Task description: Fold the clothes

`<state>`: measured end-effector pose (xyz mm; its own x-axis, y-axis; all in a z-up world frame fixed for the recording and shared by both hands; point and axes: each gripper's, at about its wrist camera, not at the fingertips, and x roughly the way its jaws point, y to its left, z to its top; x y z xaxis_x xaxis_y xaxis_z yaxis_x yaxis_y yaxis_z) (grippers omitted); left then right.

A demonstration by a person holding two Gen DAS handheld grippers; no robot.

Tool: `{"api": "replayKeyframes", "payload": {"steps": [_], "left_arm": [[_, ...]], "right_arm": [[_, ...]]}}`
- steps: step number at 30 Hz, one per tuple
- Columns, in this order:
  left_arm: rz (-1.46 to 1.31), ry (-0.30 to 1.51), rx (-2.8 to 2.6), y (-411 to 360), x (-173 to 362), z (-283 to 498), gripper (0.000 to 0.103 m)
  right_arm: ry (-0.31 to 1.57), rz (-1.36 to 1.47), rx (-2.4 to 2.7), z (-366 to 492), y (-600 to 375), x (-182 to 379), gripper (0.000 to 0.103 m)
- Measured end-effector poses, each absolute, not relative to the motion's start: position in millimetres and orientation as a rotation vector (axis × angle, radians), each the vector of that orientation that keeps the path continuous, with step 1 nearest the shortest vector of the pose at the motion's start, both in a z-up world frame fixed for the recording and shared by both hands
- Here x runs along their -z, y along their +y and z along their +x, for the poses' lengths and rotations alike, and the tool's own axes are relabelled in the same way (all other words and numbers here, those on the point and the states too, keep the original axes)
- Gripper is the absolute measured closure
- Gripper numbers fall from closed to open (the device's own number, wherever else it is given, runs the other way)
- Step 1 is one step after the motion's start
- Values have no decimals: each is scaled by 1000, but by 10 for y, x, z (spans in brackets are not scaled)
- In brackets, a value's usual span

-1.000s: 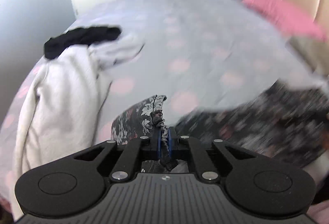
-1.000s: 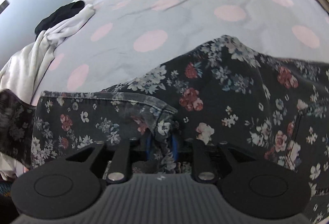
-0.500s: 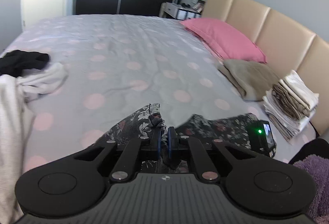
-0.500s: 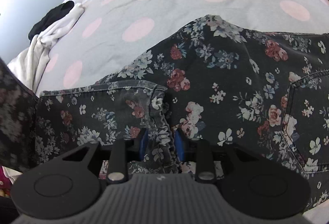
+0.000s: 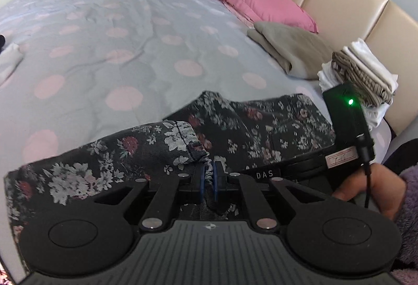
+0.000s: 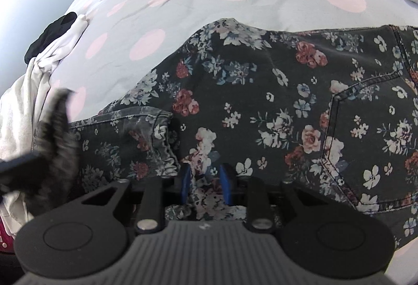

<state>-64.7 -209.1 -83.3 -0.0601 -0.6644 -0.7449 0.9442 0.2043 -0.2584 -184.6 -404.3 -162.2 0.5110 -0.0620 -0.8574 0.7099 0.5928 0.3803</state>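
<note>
Floral jeans [image 5: 261, 128] are what we're folding, and they lie on the dotted bedspread [image 5: 130, 36], on the near side of it from the pink pillow [image 5: 256, 3].

Left wrist view first: our left gripper [image 5: 207, 175] is pressed together on a bunched hem of the jeans, the cloth squeezed into a thin strip between the blue pads. From that pinch the fabric runs away to the left and back as a raised fold, with the rest of the jeans spread out just beyond it, toward the pillow. The right gripper's body with its green light [image 5: 350, 102] sits to the right of ours, a hand [image 5: 371, 188] on it, and behind that is a stack of folded clothes [image 5: 365, 70] against the headboard.

Right wrist view: the right gripper [image 6: 205, 180] has just been closing, with floral fabric between its pads. We'd say it's pinching that cloth, though the jaws stand a bit wider than on the left. The jeans stretch away from it, long axis running left to right, back pocket [image 6: 371, 128] off to the right. The blurred left gripper [image 6: 39, 151] comes in from the left, at the hemmed leg end [image 6: 146, 128].

So we reckon the carried hem has to travel rightward over the pocket side, and the left hand is the one holding it.
</note>
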Motion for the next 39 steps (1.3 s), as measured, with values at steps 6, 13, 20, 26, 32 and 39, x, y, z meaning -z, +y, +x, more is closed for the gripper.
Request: {"api": "replayKeyframes", "payload": {"steps": [6,13,20,26,32,39], "left_arm": [[409,928,1406,-2252,1102,-744,98],[369,980,1388,-2363,1425,-690,98],[362,1042,1377,-2372,1484,-649,83],[395,977,1356,-2239,1201,-655,60],[548,972,1259,-2207,1243,-661,66],[577,1038,1228,-2164,1550,-586,69]], "right_arm": [[949,802,520,-1840,-4034,1683,85],[954,793,514,-1837,-4035,1705,85],[920,811,535,-1883,-4110,1680,82],[833,864,479,-1896,-4113,1600,79],[819,863,380,-1762,-4034,1645,62],[889,867,376,-1626,-4018,1901,62]]}}
